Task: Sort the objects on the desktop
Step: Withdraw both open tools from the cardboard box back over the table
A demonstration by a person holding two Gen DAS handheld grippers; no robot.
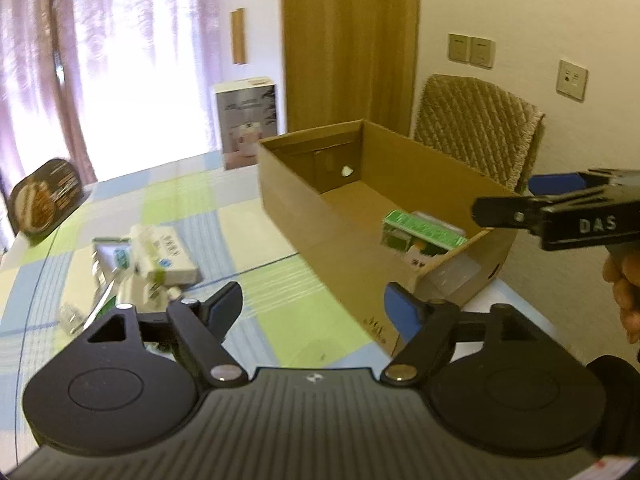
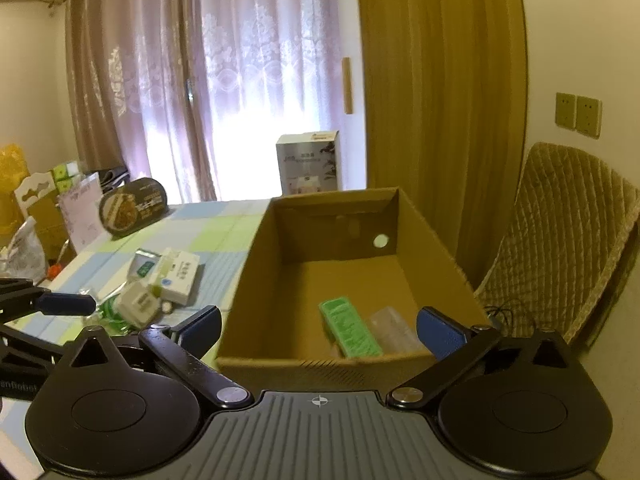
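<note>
An open cardboard box (image 1: 288, 200) (image 2: 248, 280) stands on the checked tablecloth. A green box (image 1: 424, 230) (image 2: 352, 332) lies in its near end beside a clear plastic item (image 2: 392, 330). Left of the cardboard box sits a pile of small white and green packets (image 1: 160, 264) (image 2: 168, 284). My left gripper (image 1: 314, 312) is open and empty, above the table at the box's near corner. My right gripper (image 2: 320, 330) (image 1: 516, 196) is open and empty over the box's near wall. In the right wrist view, the left gripper's blue pad (image 2: 66, 304) hovers by the pile.
A quilted chair (image 1: 476, 128) (image 2: 560, 240) stands behind the box on the right. A round food tin (image 1: 40, 204) (image 2: 134, 206) and a tall grey carton (image 1: 248, 124) (image 2: 308, 164) sit at the table's far side. Bags and clutter (image 2: 36, 216) lie far left. A hand (image 1: 624, 280) holds the right gripper.
</note>
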